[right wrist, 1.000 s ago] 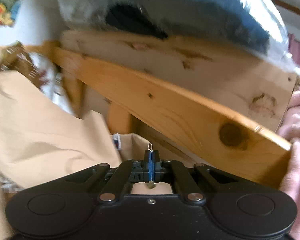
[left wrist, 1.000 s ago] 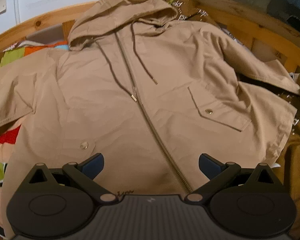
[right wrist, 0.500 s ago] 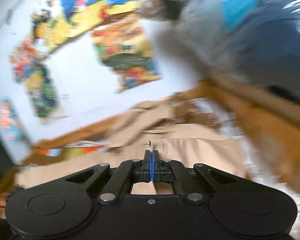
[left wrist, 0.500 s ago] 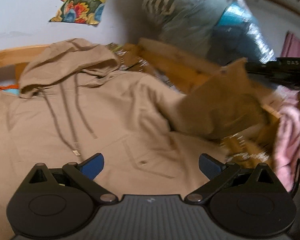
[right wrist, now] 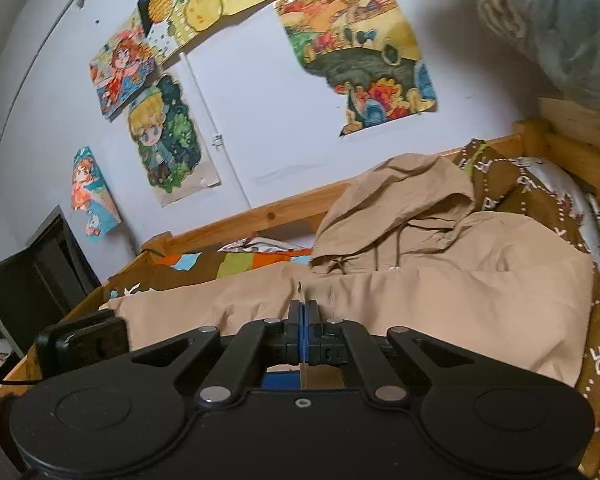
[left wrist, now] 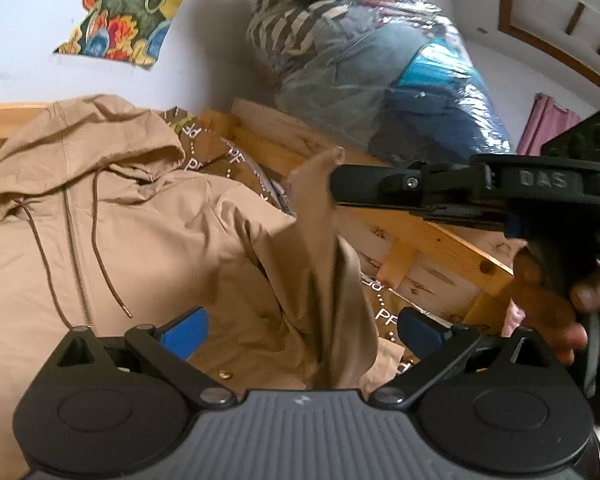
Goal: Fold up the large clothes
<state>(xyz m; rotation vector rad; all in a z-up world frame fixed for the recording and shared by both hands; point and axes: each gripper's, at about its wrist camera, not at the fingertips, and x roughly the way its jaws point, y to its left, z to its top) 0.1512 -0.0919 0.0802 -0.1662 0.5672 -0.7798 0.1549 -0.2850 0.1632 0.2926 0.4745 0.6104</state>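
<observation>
A tan hooded jacket point(left wrist: 148, 240) lies face up on a bed, zipper and brown drawstrings showing. Its right sleeve point(left wrist: 320, 240) is lifted off the bed and hangs in the air, pinched at the cuff by my right gripper point(left wrist: 336, 188), which a hand point(left wrist: 548, 300) holds. In the right wrist view that gripper point(right wrist: 302, 312) is shut on a thin edge of tan cloth, with the jacket point(right wrist: 440, 280) spread beyond it. My left gripper point(left wrist: 300, 330) stands open low over the jacket's lower right side, the hanging sleeve between its blue pads point(left wrist: 184, 332).
A wooden bed frame point(left wrist: 412, 236) runs along the right and far sides. A brown printed blanket point(right wrist: 540, 196) lies under the jacket. Bagged clothes in plastic point(left wrist: 380, 72) pile up behind the rail. Posters point(right wrist: 364, 52) hang on the white wall. A dark cabinet point(right wrist: 40, 272) stands at left.
My right gripper has carried the sleeve up and leftward over the jacket, swinging to face the wall. The left gripper has turned right and stayed open.
</observation>
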